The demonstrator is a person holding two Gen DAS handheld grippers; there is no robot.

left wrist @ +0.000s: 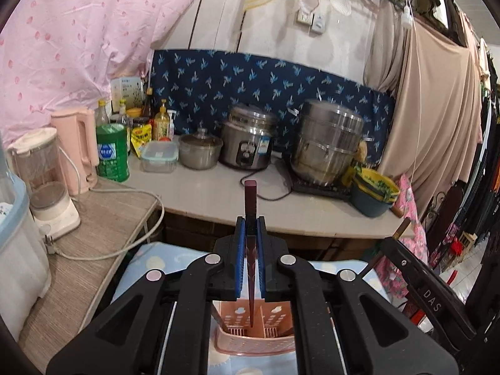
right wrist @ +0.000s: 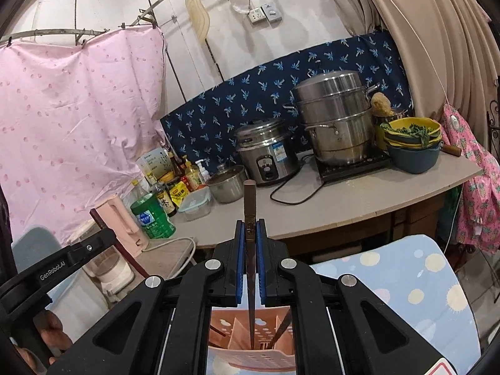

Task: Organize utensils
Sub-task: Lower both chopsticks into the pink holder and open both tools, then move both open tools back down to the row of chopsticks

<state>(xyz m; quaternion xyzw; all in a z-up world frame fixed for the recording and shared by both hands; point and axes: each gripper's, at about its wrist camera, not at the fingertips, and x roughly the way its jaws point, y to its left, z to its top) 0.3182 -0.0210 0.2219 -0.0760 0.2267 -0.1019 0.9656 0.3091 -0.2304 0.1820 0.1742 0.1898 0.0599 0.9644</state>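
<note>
Grey counter (left wrist: pixel 218 193), blue patterned cloth (left wrist: pixel 268 84) behind — pink sheet (left wrist: pixel 78 47), beige curtain (left wrist: pixel 437 100)

Left gripper (left wrist: pixel 250 231): jaws clamped on a dark red chopstick (left wrist: pixel 251 206)
Chopstick: upright between the blue pads (left wrist: pixel 240 265), thin tip down over the pink holder (left wrist: pixel 254 331)
Pink holder: perforated, divided, on a light blue dotted cloth (left wrist: pixel 150 256)
Right gripper (left wrist: pixel 403 231): at the right edge, partly seen, a brown stick in it
Counter (left wrist: pixel 218 193): rice cooker (left wrist: pixel 248 142), steamer pot (left wrist: pixel 328 145), bottles
</note>
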